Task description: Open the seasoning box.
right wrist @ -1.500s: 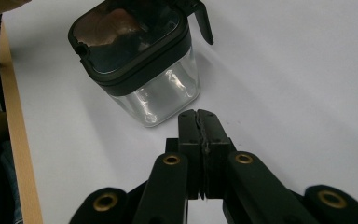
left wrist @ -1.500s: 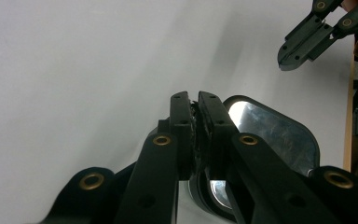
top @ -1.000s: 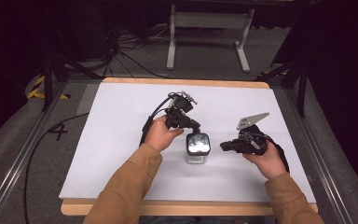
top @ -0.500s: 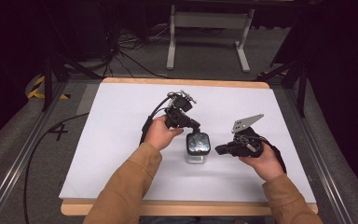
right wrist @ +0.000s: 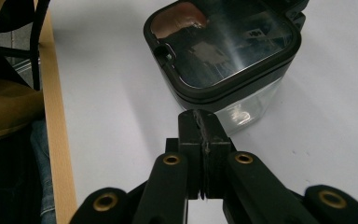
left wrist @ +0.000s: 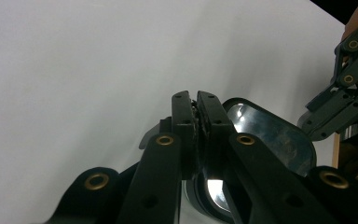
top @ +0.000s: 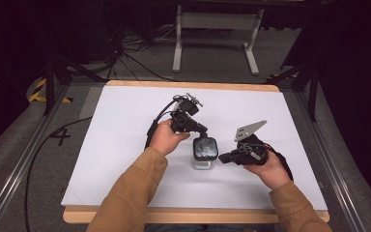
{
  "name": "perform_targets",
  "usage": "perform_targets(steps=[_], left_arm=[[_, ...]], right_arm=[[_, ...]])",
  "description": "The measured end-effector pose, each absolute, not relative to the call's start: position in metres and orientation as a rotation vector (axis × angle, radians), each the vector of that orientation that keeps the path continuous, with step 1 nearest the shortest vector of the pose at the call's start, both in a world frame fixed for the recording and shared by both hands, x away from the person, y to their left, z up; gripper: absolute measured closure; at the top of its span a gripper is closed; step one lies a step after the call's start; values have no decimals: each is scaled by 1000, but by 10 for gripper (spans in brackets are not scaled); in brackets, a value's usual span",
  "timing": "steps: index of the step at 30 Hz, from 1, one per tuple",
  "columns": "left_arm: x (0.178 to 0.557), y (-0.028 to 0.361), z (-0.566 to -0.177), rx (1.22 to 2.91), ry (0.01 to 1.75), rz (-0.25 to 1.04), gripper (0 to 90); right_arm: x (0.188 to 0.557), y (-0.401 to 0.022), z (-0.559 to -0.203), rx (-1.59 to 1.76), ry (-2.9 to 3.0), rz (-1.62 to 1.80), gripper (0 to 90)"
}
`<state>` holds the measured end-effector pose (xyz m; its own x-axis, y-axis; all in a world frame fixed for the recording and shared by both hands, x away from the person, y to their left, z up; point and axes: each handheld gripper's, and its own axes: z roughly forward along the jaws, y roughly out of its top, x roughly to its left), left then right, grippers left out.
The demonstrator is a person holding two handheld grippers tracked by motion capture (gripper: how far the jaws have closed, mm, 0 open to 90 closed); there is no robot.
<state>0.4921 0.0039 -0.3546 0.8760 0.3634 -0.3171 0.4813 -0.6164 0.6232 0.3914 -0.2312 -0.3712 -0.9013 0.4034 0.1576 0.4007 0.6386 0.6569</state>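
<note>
While your lidded clear container (top: 205, 153) stands mid-tabletop (top: 125, 145), both jaw pairs are clenched empty: left hand-held gripper (top: 204, 133) at its lid, right hand-held gripper (top: 222, 158) beside it, likely bracing.

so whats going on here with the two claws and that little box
A person at a white table holds a claw in each hand, both closing in on a small clear container with a dark lid. The left claw sits at the lid's far edge, jaws together, while the right claw points at the container's side, jaws shut and not gripping it. The lid is on.
</note>
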Motion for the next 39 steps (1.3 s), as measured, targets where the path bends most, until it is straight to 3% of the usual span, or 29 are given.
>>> perform_targets(steps=[28, 39], left_arm=[[491, 3, -354, 2302, 611, -205, 866], [479, 12, -331, 2252, 612, -92, 893]], right_arm=[[389, -227, -369, 674, 2819, 1178, 892], [390, -228, -361, 649, 2765, 1250, 894]])
